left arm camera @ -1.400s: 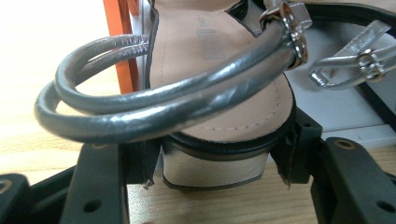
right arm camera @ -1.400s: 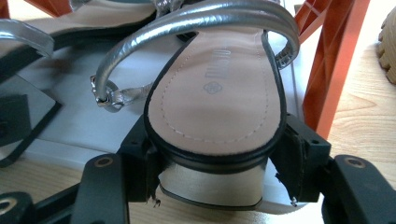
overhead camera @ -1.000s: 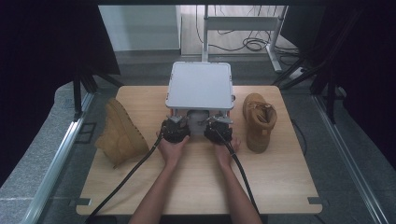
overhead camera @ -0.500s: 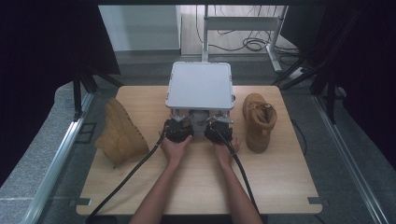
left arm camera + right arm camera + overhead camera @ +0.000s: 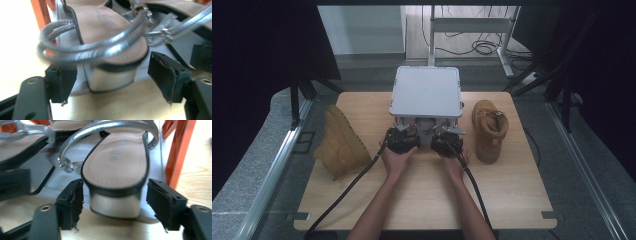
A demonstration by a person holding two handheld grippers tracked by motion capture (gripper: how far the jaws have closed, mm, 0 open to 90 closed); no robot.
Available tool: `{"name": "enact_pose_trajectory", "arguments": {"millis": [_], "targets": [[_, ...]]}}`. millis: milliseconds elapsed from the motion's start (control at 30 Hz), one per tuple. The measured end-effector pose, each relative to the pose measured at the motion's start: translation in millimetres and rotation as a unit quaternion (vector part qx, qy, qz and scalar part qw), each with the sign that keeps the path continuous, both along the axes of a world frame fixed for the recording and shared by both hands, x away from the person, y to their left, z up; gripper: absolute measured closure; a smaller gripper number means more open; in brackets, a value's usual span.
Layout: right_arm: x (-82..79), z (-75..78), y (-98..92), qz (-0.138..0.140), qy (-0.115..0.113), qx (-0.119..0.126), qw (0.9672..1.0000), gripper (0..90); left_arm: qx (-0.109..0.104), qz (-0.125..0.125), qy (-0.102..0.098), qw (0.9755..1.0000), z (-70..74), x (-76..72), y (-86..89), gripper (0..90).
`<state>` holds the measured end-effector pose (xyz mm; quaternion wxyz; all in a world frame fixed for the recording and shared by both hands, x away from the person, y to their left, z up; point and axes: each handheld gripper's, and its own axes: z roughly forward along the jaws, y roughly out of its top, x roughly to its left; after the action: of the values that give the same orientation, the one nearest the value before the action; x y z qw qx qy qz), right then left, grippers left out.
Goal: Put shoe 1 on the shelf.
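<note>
While both hands rest at the tabletop's (image 5: 512,200) centre, the left gripper (image 5: 401,140) and right gripper (image 5: 446,144) sit side by side at the near edge of a grey box-like rack (image 5: 426,91), each with its jaws released and just lately widening.

Item one, left sandal (image 5: 112,37): tan, smooth insole with a faint printed mark, black edging, glossy silver tubular straps, a small metal buckle, and a squared block heel in brushed silver. The heel stands between the left gripper's black pads (image 5: 163,72) without contact, a gap showing on each side. The straps are blurred, and the toe end is cut off at 12 o'clock.

Item two, right sandal (image 5: 117,160): same make, with stitching visible round the insole rim. Its heel stands between the right gripper's frayed, foam-faced pads (image 5: 75,202), clear of both.

Both sandals lie on a pale grey shelf under the rack's flat lid, with orange struts (image 5: 178,150) alongside.

Item three, tan suede boot (image 5: 339,145) on its side at 9 o'clock. Item four, matching boot (image 5: 489,127) upright at 3 o'clock, laces indistinct.
</note>
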<state>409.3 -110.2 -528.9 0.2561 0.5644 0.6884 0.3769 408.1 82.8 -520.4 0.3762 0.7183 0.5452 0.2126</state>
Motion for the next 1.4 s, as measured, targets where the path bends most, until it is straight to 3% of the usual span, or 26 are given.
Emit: {"name": "enact_pose_trajectory", "arguments": {"millis": [133, 200, 333, 367, 400, 500, 600, 700, 1000, 1400], "targets": [[-14.1, 8.3, -8.8, 0.015, -0.017, 0.002, 0.9997, 29.2, -0.004, -0.025, -0.001, 0.9997, 4.0, -18.6, 16.1, 26.6], [-24.4, 12.2, -14.2, 0.028, -0.030, 0.001, 0.9992, 33.2, -0.003, -0.022, 0.002, 0.9998, 5.9, -27.9, 25.6, 32.8], [-41.5, 15.9, -27.2, 0.031, -0.051, 0.010, 0.9982, 51.3, -0.001, -0.012, -0.006, 0.9999, 8.7, -38.7, 35.6, 47.2], [-43.1, 16.3, -29.5, 0.030, -0.052, 0.012, 0.9981, 56.8, -0.001, -0.006, -0.019, 0.9998, 8.9, -41.3, 37.8, 51.7], [-45.0, 16.9, -32.8, 0.029, -0.052, 0.015, 0.9981, 62.5, 0.000, -0.001, -0.028, 0.9996, 8.9, -42.7, 39.5, 58.9], [-45.3, 16.8, -39.0, 0.013, -0.056, 0.008, 0.9983, 76.3, -0.011, -0.006, -0.023, 0.9997, 7.7, -40.3, 42.7, 72.9], [-41.1, 14.9, -43.8, 0.011, -0.047, 0.008, 0.9988, 81.9, -0.017, -0.006, -0.013, 0.9998, 4.5, -35.4, 43.5, 80.0], [-36.5, 11.8, -44.9, 0.005, -0.041, 0.011, 0.9991, 85.9, -0.024, -0.006, -0.015, 0.9996, 2.1, -31.5, 42.9, 85.4], [-22.3, 6.0, -35.2, -0.004, -0.034, 0.011, 0.9993, 88.5, -0.026, -0.005, -0.013, 0.9996, 4.7, -19.7, 37.5, 88.3], [-17.2, 1.3, -28.1, 0.000, -0.026, 0.013, 0.9996, 88.5, -0.024, -0.015, 0.004, 0.9996, 0.8, -7.8, 30.8, 89.0]]}}
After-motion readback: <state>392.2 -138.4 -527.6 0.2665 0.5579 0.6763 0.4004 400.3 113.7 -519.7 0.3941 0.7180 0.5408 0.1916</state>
